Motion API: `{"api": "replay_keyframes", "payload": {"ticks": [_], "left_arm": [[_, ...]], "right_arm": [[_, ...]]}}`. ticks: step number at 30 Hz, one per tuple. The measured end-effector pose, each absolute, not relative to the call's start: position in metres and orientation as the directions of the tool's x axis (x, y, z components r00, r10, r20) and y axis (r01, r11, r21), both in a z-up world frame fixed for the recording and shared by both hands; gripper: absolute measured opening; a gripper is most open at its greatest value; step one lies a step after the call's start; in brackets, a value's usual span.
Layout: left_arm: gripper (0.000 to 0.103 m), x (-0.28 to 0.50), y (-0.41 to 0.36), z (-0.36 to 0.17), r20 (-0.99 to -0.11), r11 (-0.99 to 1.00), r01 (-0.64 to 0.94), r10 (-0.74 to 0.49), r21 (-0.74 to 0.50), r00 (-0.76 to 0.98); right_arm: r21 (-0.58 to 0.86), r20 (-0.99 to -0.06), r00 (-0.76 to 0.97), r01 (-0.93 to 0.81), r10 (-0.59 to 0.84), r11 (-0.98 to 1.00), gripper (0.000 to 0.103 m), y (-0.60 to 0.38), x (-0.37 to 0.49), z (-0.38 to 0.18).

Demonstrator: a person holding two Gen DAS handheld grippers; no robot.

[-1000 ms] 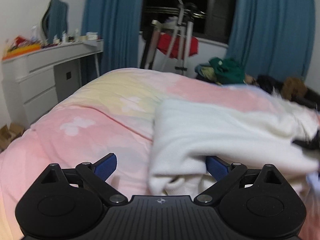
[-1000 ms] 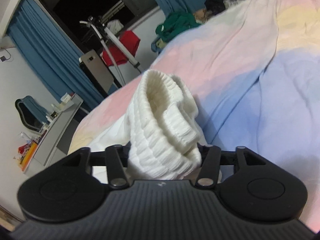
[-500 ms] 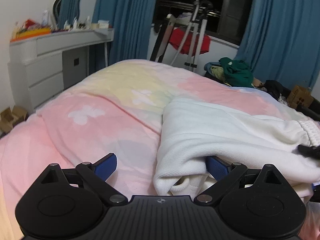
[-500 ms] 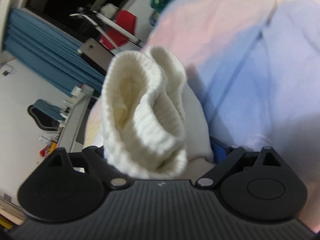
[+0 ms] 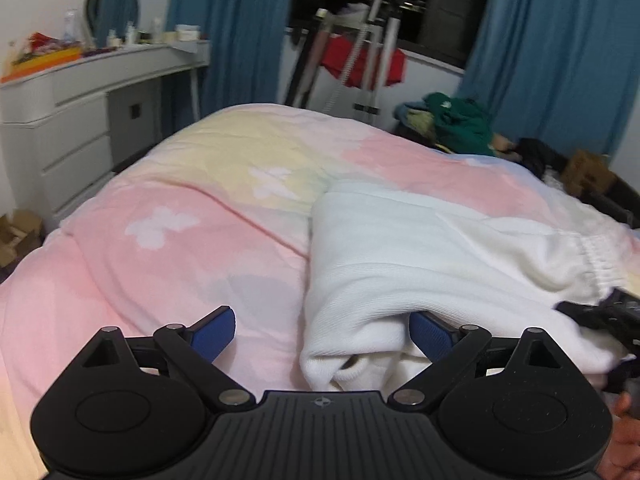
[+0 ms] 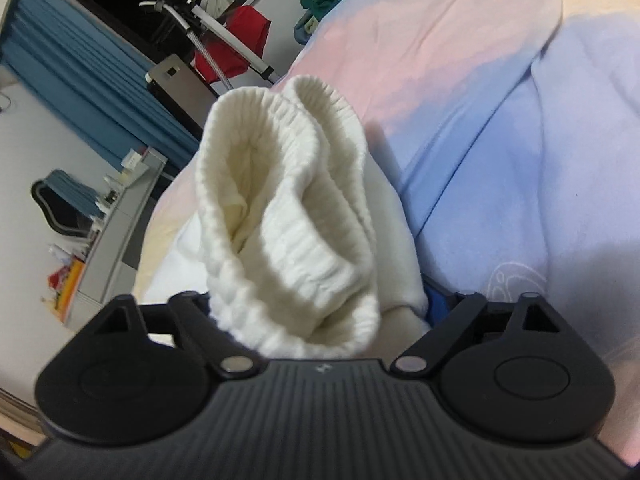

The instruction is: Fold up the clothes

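Between closing right tool: sweater cuff

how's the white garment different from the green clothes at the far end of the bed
The white garment is pale ribbed knit lying along the bedspread near the left gripper; the green clothes are dark and far off. The white garment is partly folded over; the green clothes are a crumpled heap. Both are soft fabric, and neither is neatly folded.
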State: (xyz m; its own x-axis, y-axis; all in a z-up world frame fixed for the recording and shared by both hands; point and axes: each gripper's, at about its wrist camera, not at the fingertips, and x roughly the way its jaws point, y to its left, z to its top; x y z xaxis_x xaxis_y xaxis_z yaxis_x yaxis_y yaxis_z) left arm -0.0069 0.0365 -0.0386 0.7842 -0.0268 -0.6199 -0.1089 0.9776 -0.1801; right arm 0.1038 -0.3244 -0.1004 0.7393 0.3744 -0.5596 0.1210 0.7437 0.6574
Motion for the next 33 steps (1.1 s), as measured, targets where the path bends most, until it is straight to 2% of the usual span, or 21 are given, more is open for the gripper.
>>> {"api": "replay_keyframes", "payload": {"ticks": [2,6,8,11,16,20,24,29,33], "left_arm": [[0.096,-0.013,0.044,-0.029,-0.604,0.971,-0.066,-0.090,-0.231,0.792],[0.103,-0.028,0.059,-0.011,-0.514,0.943,0.043,-0.219,-0.331,0.830],[0.103,-0.028,0.066,-0.008,-0.485,0.925,0.059,-0.250,-0.375,0.838],[0.103,-0.008,0.074,-0.019,-0.516,0.890,0.012,-0.275,-0.456,0.811],[0.103,0.052,0.083,-0.049,-0.634,0.859,-0.084,-0.303,-0.505,0.711],[0.103,0.084,0.091,-0.071,-0.691,0.847,-0.143,-0.307,-0.512,0.655],[0.103,0.091,0.100,-0.085,-0.672,0.791,-0.147,-0.387,-0.594,0.631],[0.103,0.092,0.105,-0.093,-0.649,0.761,-0.131,-0.435,-0.635,0.624],[0.103,0.093,0.102,-0.098,-0.649,0.758,-0.117,-0.455,-0.642,0.609]], "right_arm": [[0.652,-0.566,0.739,0.129,0.367,0.747,0.074,-0.325,0.102,-0.098],[0.644,-0.568,0.743,0.134,0.354,0.753,0.065,-0.322,0.101,-0.092],[0.640,-0.565,0.749,0.135,0.345,0.756,0.060,-0.322,0.099,-0.088],[0.629,-0.558,0.761,0.128,0.331,0.766,0.057,-0.320,0.094,-0.081],[0.607,-0.547,0.777,0.111,0.312,0.787,0.055,-0.318,0.089,-0.072],[0.589,-0.537,0.788,0.095,0.300,0.803,0.055,-0.316,0.085,-0.069],[0.569,-0.507,0.812,0.064,0.289,0.820,0.055,-0.312,0.080,-0.060],[0.552,-0.436,0.852,0.001,0.288,0.834,0.054,-0.306,0.075,-0.044],[0.550,-0.471,0.838,0.035,0.275,0.835,0.054,-0.309,0.081,-0.051]]}}
